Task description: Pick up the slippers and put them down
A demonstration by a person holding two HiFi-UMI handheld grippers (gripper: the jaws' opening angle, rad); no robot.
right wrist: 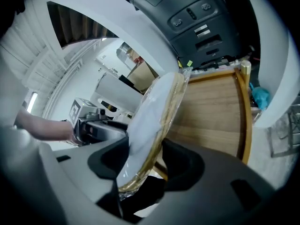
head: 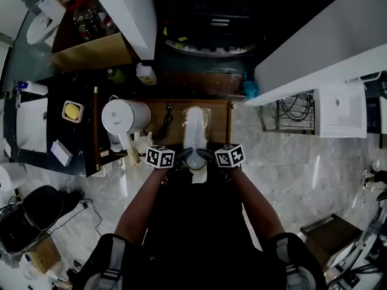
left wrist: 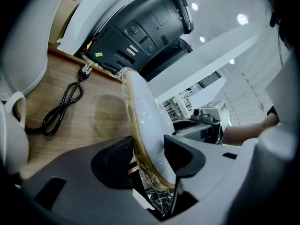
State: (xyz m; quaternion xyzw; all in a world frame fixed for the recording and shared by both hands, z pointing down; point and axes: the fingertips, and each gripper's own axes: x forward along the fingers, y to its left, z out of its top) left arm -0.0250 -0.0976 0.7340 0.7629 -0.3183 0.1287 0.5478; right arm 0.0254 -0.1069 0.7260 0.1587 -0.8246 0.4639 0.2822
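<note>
Together, the left gripper [left wrist: 149, 158] and the right gripper [right wrist: 145, 161] hold one pack of slippers [head: 195, 132], white with a tan sole edge and wrapped in clear crinkled plastic. In the left gripper view its fingers [left wrist: 115, 161] pinch the near end of the pack, one pad against the tan sole edge and the other against the white face. The right gripper's fingers [right wrist: 183, 163] clamp the same end from the other side, one on each face.

From the head view, the pack reaches away from the person over a wooden worktop [head: 158, 110] with a raised rim. A coiled black cable [left wrist: 63, 104] lies on the wood to the pack's left, near a white jug [head: 124, 116]. A dark appliance [left wrist: 140, 27] stands beyond the worktop's far edge.
</note>
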